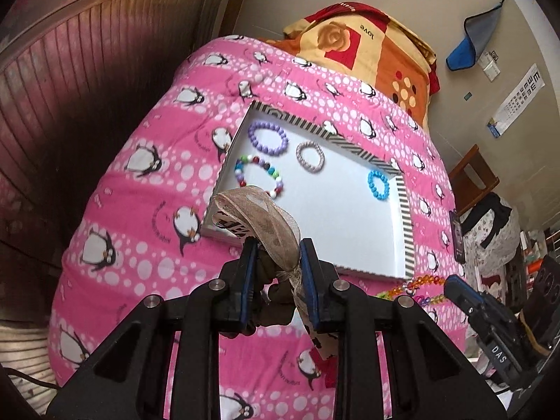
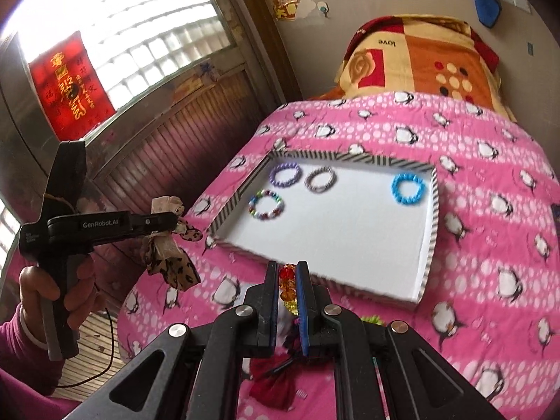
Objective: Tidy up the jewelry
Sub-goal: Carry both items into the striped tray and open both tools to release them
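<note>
A home bedroom: bed under pink penguin quilt (image 1: 147, 182), folded blanket (image 2: 420, 59), window (image 2: 140, 24).

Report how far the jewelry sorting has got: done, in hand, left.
Done: four bracelets lie in the white tray: purple, grey, multicoloured, blue. In hand: the left gripper clamps a beige bow; the right gripper clamps a clear bead bracelet. Left: setting both down. A red item lies on the quilt.

daylight is pouring through the window (image 2: 115, 35), glaring white in the right wrist view. the wood panelling (image 1: 70, 112) is sinking into shadow, while fisheye distortion is bending edges and blurring the quilt (image 2: 490, 245).
</note>
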The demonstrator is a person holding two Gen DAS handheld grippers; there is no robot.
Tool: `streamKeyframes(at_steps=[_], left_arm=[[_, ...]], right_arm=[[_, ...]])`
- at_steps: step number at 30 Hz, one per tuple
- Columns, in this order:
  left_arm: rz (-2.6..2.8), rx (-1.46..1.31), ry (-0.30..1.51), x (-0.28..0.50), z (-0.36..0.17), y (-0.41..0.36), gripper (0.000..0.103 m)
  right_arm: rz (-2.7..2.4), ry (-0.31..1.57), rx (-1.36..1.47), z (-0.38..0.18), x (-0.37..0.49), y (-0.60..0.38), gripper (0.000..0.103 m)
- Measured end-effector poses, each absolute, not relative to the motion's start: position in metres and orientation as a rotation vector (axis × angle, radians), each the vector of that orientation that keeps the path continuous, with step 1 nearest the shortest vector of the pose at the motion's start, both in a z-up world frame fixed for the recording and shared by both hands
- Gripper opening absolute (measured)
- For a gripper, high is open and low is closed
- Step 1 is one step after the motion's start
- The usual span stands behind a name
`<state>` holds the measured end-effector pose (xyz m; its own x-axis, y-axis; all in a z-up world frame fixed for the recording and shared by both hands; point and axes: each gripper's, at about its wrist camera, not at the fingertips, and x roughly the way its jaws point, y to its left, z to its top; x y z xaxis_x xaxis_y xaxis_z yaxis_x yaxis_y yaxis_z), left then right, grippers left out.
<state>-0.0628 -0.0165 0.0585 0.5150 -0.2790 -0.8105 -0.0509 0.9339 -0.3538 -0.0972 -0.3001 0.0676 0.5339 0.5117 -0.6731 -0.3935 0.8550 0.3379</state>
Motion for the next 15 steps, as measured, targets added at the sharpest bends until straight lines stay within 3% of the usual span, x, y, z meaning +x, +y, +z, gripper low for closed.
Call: streamKeyframes(at_steps=[15], left_arm=[[-0.193,-0.269,1.051,-0.008,0.048,-0.053,0.023]], right_arm=[[0.491,0.883,0.138,0.062,-0.049,-0.299,0.009]])
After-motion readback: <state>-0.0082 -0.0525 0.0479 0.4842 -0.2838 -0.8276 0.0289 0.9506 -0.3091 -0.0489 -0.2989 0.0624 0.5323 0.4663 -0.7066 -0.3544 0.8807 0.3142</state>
